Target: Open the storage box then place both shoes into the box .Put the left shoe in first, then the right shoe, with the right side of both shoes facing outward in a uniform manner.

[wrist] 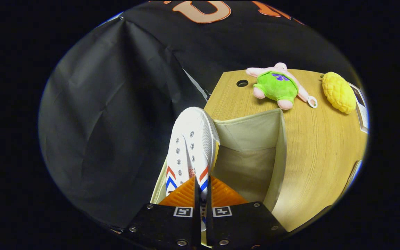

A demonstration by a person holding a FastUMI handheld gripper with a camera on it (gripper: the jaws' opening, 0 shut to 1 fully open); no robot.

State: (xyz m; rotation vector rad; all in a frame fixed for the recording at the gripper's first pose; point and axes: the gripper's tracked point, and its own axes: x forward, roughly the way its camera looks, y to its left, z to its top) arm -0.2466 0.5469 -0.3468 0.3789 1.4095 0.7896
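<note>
At bottom centre the gripper (202, 184) pinches with both fingers the heel end of a white canvas shoe with red and blue chevrons (190, 146), held toe-up over the left edge of the open beige fabric storage box (279, 152) on the wooden table (321, 149).

White shoe (190, 146) with red and blue chevron stripes on its sides, metal eyelets and a yellow line along the sole edge; cream fabric storage box (255, 139) with a pale beige interior. Light wood-grain bench (318, 152) with 1 dark round hole. Plush toy (278, 86), pink with a green body and purple mark; second plush (339, 92), yellow and bumpy.
</note>
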